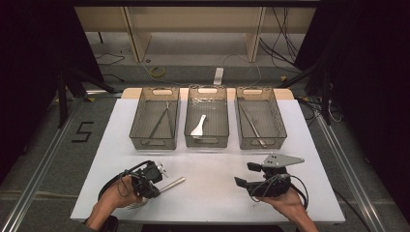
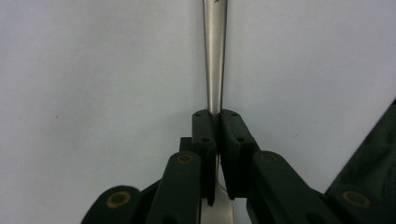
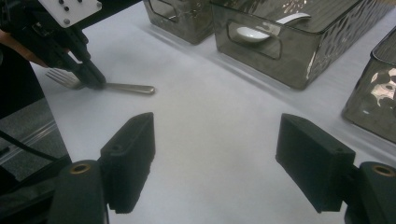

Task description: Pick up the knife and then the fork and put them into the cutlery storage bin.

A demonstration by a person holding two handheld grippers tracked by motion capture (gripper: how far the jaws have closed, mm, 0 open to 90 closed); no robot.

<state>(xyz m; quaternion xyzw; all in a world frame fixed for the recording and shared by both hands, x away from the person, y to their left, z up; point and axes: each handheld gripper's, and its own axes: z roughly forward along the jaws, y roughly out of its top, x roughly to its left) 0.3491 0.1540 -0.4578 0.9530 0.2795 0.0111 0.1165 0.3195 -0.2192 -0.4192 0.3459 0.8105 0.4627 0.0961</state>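
Observation:
A metal fork (image 1: 172,183) lies on the white table (image 1: 212,198) at the front left, its handle pointing right. My left gripper (image 1: 155,189) is shut on the fork; in the left gripper view the jaws (image 2: 215,114) pinch the handle (image 2: 215,56) close to the neck. In the right gripper view the fork's tines (image 3: 60,77) stick out behind the left gripper (image 3: 95,83) and the handle (image 3: 133,88) rests on the table. My right gripper (image 1: 245,175) hovers at the front right, open (image 3: 215,135), with nothing between its pads.
Three smoky see-through bins stand in a row at the back of the table: the left bin (image 1: 153,143) holds tongs, the middle bin (image 1: 206,141) a white spoon (image 1: 198,126), the right bin (image 1: 244,142) a long metal utensil. Dark floor and cables surround the table.

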